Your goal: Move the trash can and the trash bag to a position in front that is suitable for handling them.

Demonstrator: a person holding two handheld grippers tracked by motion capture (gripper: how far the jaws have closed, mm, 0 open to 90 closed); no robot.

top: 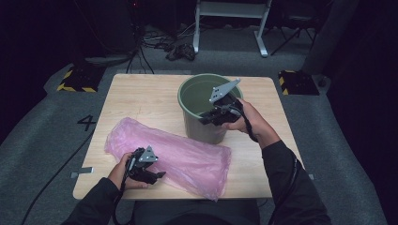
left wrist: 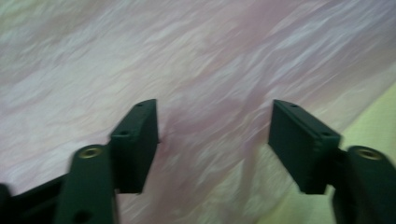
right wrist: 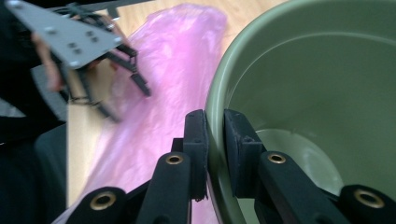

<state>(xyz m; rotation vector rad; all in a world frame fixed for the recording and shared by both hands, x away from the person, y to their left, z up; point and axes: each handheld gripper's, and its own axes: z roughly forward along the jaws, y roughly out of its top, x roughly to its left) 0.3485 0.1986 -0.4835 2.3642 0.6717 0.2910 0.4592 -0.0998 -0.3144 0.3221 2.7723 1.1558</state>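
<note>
A crumpled pink plastic bag (top: 187,159) lies flat across the near half of the wooden table (top: 141,98). An olive-green bucket (top: 202,129) stands upright behind it, nothing visible inside. My left gripper (top: 157,177) hovers at the bag's near left part, jaws wide apart; the left gripper view has pink film (left wrist: 210,60) behind the gap of the left gripper (left wrist: 215,140) and nothing pinched. My right gripper (right wrist: 215,140) is shut on the bucket's rim (right wrist: 219,88), one pad outside and one inside. From above, the right gripper (top: 206,117) sits at the bucket's near edge.
The bag's right end (top: 218,180) reaches the table's front edge. Bare wood lies left of and behind the bucket. Around the table is grey floor with cables (top: 155,44), a white frame's legs (top: 260,33) and yellow-black striped blocks (top: 75,79).
</note>
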